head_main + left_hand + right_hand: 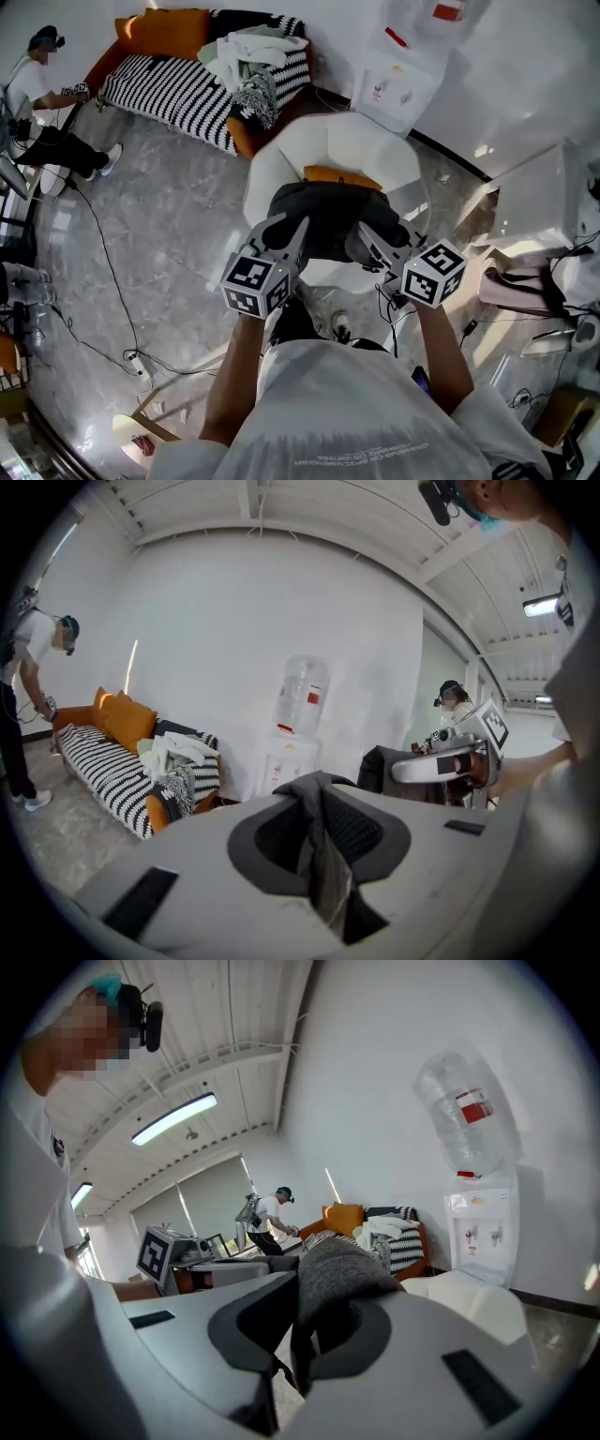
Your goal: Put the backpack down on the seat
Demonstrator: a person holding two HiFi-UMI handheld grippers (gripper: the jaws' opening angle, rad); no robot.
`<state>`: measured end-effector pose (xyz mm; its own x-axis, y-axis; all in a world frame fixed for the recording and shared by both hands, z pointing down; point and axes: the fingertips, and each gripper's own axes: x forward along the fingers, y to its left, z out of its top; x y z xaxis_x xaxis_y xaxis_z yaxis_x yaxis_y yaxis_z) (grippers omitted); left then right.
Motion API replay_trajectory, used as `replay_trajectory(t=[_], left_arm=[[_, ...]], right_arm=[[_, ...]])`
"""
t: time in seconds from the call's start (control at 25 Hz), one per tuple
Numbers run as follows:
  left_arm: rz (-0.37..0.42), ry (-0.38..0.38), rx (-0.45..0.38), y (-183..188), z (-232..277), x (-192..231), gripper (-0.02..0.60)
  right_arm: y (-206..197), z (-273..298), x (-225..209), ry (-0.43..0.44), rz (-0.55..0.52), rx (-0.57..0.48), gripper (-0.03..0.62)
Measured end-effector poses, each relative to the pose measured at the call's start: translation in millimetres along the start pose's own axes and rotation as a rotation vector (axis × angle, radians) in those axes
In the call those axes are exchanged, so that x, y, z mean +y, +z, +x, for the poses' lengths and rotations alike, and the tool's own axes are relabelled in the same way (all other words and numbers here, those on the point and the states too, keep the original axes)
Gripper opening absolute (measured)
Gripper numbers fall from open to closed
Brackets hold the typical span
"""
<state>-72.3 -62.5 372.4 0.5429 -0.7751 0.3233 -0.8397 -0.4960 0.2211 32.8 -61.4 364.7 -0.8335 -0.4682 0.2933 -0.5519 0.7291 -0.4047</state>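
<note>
In the head view a dark grey backpack (330, 217) hangs between my two grippers, just over the front of a white armchair seat (328, 141) with an orange cushion (342, 175) on it. My left gripper (287, 228) is shut on the bag's left side, my right gripper (368, 240) on its right side. The left gripper view shows my left gripper (319, 808) pinching a fold of dark fabric (328, 874). In the right gripper view, grey fabric (333, 1274) bulges out of my right gripper (305, 1321). The seat (469, 1297) lies just beyond.
A striped sofa (178, 89) with orange cushions and a pile of clothes stands behind the armchair. A water dispenser (398, 75) is at the wall on the right. Cables (103, 272) run over the marble floor. A person (42, 103) stands far left. A white box (544, 202) sits right.
</note>
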Motion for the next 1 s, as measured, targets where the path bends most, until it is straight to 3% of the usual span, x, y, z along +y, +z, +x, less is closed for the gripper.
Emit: replay_trajectory(t=[0.56,1.0], left_arm=[[-0.067,-0.07,0.08,-13.7,32.8,38.6,0.067],[-0.053,-0.116,0.128,-32.2,51.3,76.0,0.069]], right_arm=[[-2.9,41.8,-33.2,-0.078,0.094,0.011,0.035],[-17.7,72.7,-49.1,-0.099,0.148,0.037,0.035]])
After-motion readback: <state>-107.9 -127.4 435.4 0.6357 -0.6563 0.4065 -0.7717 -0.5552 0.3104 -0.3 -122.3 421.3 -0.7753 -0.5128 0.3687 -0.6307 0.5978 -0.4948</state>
